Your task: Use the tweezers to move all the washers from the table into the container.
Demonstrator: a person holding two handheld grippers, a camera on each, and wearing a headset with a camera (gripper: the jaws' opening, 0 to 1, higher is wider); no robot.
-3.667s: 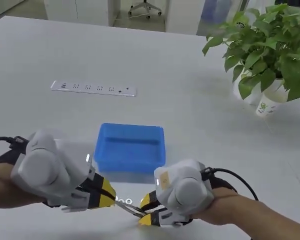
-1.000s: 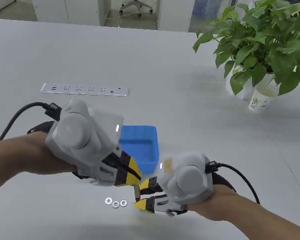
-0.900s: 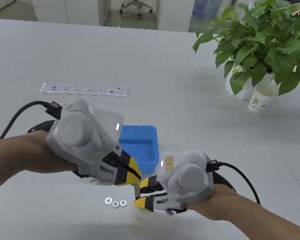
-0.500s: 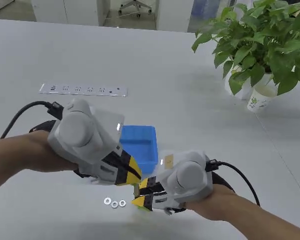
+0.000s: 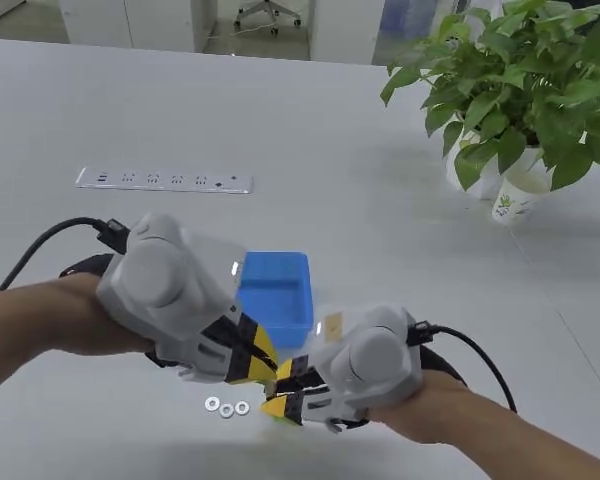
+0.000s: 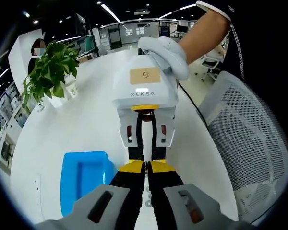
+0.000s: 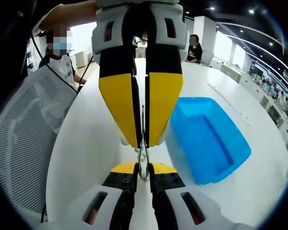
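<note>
Beside the container [image 5: 275, 285], left gripper [image 5: 268, 362] and right gripper [image 5: 277, 390] — nose to nose — clamp tweezers [image 7: 143, 165] running jaw-to-jaw.

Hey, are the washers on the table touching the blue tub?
Apart. The head view shows the three washers lying on bare table, well clear of the blue tub.

Open table [image 5: 310, 150] beyond the blue container [image 5: 277, 290]; power strip [image 5: 163, 180] far left, potted plant [image 5: 520, 90] far right.
</note>
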